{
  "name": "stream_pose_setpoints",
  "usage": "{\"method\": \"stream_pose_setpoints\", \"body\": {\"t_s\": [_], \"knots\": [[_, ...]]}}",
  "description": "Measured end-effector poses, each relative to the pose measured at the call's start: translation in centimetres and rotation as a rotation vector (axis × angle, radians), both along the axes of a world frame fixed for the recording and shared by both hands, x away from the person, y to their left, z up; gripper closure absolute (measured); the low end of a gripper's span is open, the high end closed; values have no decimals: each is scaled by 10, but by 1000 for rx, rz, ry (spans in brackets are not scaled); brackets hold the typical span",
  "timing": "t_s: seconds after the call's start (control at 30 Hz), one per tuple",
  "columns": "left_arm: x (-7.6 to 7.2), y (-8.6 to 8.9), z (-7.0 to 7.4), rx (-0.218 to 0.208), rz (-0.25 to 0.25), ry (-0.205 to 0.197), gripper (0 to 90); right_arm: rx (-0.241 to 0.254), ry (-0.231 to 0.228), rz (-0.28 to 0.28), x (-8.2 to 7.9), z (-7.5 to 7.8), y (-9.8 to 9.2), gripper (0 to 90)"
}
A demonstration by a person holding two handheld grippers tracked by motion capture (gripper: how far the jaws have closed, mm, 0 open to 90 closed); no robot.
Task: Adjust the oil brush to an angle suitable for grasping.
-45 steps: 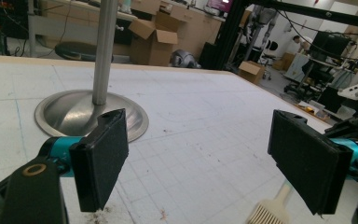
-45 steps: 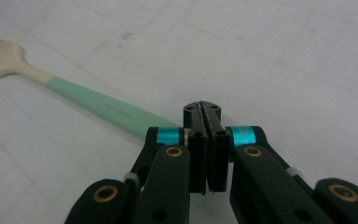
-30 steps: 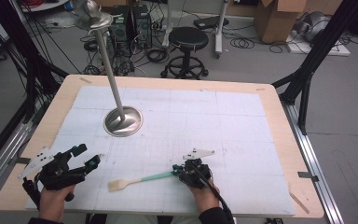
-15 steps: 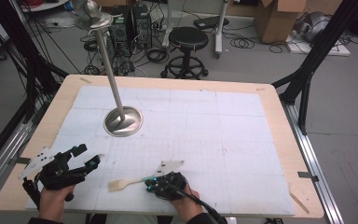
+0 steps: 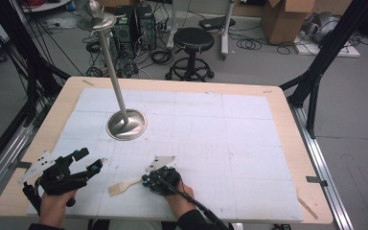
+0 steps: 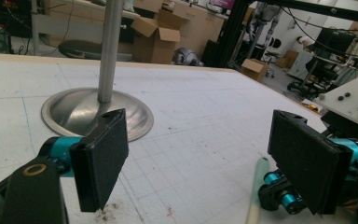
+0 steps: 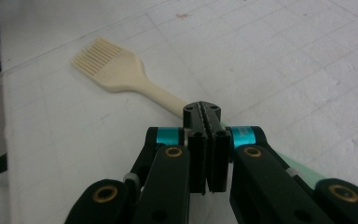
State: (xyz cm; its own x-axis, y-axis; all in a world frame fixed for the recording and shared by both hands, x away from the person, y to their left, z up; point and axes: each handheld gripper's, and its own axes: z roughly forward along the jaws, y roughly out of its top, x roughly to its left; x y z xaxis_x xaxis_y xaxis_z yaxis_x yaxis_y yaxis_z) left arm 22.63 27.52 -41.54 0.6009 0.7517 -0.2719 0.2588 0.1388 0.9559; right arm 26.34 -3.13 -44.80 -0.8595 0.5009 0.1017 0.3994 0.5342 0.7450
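Brush (image 7: 121,79), cream head with comb-like bristles, pale green handle: lies flat on the white gridded mat (image 5: 220,143) near the front edge of the bench (image 5: 287,103), head toward the person's left.

Right tongs (image 7: 206,116): jaws pressed together, pads meeting, with the brush handle passing beneath them. Whether the handle is actually pinched or merely lies under the closed jaws cannot be told; no handle shows between the pads.

Left tongs (image 6: 205,163): spread wide, empty, low over the mat beside the front left corner, well apart from the brush head.

Stand (image 5: 126,123): round metal base with slanted pole, on the mat beyond both tongs, not involved.

Step in hand, judged: taking hold of the brush by its handle. To do it well, the jaws likely need to straddle the handle squarely, pads on its two sides near the middle of its length so the head does not droop, and close low against the mat before any lift.

Hard to make out: the handle's far end, cut off behind the right tongs' linkage; the grip itself in the high view, covered by the right hand (image 5: 177,196); the top of the stand, blurred.
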Motion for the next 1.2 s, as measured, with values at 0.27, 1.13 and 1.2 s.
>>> {"method": "stream_pose_setpoints", "body": {"t_s": [0.27, 1.13, 1.2], "knots": [[0, 1, 0, 0, -1, 3, 205, 32, 3, -45, 10, 1, 5, 879], [-1, -18, 3, 54, -129, 6, 196, 273, -304, -384, -64, 67, -246, 165], [-2, -20, 5, 59, -138, -11, 191, 323, -330, -440, -74, 63, -268, 165]]}}
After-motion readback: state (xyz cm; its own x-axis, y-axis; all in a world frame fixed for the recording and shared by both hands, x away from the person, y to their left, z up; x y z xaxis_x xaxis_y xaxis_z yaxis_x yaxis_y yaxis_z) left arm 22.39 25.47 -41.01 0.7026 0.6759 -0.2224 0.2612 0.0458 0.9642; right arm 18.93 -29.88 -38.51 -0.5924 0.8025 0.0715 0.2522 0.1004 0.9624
